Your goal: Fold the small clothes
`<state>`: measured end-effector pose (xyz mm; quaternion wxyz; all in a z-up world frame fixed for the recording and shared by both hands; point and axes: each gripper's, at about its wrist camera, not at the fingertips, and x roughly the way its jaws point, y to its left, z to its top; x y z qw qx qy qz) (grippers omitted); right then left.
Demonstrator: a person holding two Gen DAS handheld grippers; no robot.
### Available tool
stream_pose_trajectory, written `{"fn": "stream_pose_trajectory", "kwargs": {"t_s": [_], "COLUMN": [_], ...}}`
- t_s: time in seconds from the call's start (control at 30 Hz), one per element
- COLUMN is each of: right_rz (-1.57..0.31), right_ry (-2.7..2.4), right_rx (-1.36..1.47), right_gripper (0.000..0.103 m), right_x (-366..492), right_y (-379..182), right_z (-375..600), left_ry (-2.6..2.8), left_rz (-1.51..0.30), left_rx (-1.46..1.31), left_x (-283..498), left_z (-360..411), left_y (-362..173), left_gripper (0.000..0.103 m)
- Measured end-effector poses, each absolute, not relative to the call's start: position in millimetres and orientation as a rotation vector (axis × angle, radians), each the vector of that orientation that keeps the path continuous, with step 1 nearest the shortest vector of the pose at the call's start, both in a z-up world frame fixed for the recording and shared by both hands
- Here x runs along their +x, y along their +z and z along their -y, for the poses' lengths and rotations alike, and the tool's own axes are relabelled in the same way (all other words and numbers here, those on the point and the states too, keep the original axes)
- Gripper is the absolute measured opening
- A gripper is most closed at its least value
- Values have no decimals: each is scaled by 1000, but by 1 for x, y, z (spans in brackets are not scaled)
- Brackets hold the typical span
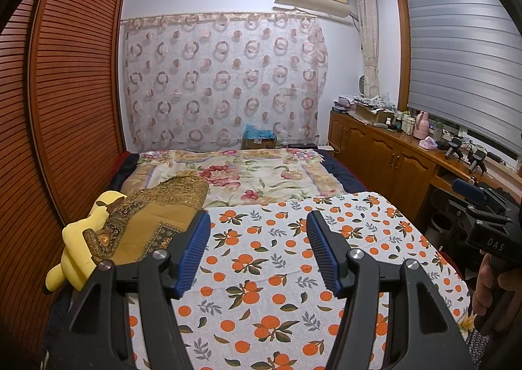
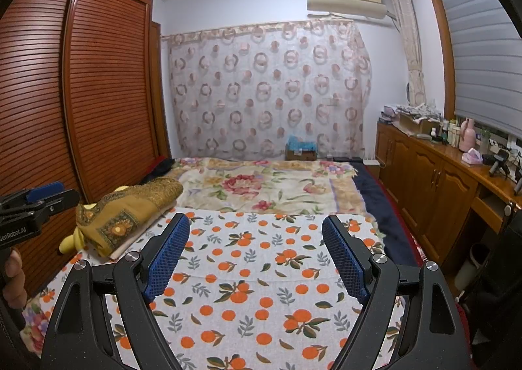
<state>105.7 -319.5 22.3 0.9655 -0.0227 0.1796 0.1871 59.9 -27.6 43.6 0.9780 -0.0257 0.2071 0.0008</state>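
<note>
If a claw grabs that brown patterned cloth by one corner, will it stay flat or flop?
It would probably flop. The brown cloth lies in soft folds with rounded edges, so it looks limp, not stiff. Its layers seem loose, so lifting one corner would likely unfold it. It looks light, though its thickness is hard to judge. It partly covers a yellow toy, which might shift.

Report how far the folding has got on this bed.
Done: nothing looks folded yet. The orange-print cloth lies spread flat over the near end of the bed. In hand: nothing; the left gripper and right gripper both hover open above it, jaws empty. Left: all the folding, perhaps including the mustard patterned cloth bundled loosely beside the wardrobe.
</note>
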Motion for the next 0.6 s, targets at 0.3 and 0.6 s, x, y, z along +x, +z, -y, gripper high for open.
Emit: {"fn": "stream_pose_trajectory", "kwargs": {"t_s": [0.3,0.6], "right_rz": [-364,-363], "right_ry": [377,378], "right_rx": [-46,-47], "right_gripper": [86,86], "right_x": [106,106], "right_y": [22,23], "right_z": [319,320], "left_ry": [3,7], "left_rz": [-417,-414], "left_rx": [-51,-50], "left_x": [60,60], "left_z": [27,24], "left_y": [43,44], "left_gripper": [61,61]}}
